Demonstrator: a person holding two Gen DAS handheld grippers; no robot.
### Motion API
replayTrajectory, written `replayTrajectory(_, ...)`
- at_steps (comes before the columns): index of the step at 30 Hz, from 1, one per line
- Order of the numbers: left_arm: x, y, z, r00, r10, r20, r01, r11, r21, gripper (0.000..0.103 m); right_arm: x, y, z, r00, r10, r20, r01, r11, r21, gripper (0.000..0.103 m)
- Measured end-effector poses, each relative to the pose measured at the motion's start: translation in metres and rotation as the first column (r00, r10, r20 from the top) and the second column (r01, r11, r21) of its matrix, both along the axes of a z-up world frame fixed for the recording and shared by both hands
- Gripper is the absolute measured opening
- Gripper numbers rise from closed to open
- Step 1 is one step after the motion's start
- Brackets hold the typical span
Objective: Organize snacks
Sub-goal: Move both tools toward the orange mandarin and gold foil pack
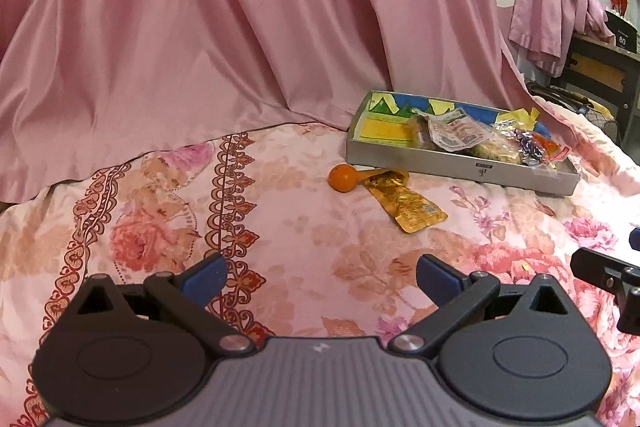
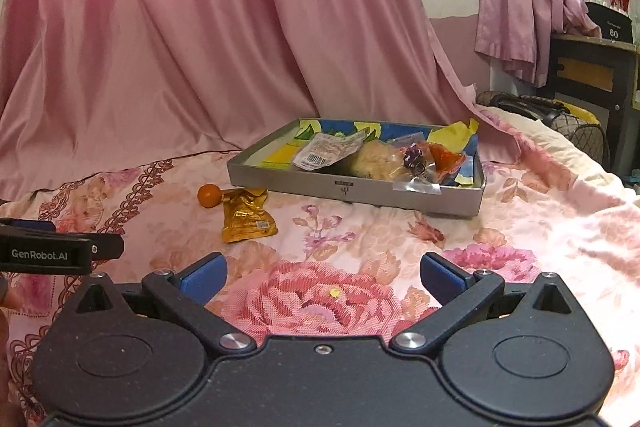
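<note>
Both the left tongs (image 1: 320, 281) and right tongs (image 2: 322, 279) gape empty above the floral bedspread (image 2: 320, 291); a small orange fruit (image 2: 209, 195) touches a gold foil pouch (image 2: 246, 217) beside the grey snack tray (image 2: 320, 187).

My left hand-held gripper (image 1: 322, 281) hovers with jaws spread wide over a floral bed cover (image 1: 280, 227). Ahead, a small orange (image 1: 342, 177) touches a gold snack packet (image 1: 406, 201), just beside a snack-filled grey tray (image 1: 440, 163).
</note>
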State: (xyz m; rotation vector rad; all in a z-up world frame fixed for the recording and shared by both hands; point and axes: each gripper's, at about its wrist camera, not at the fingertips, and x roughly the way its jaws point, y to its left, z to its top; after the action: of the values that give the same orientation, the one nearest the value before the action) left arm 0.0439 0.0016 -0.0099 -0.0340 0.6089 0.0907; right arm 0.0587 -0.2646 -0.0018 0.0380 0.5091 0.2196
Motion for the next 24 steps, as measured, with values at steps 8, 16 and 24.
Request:
replayTrajectory(8,0.006,-0.004,-0.001,1.0,0.004,-0.013,-0.003,1.0,0.017,0.103,0.006,-0.003,-0.004,1.0,0.0,-0.026,0.0,1.0,0.028,0.102)
replayTrajectory(16,0.012,-0.004,-0.007,0.999,0.025,-0.041,-0.025,1.0,0.017,0.103,0.013,-0.002,-0.009,0.999,0.01,-0.042,-0.008,0.999,0.043,0.102)
replayTrajectory(24,0.017,-0.006,-0.011,0.998,0.027,-0.056,-0.026,0.999,0.022,0.103,0.019,-0.002,-0.013,0.998,0.008,-0.058,-0.005,0.999,0.054,0.102)
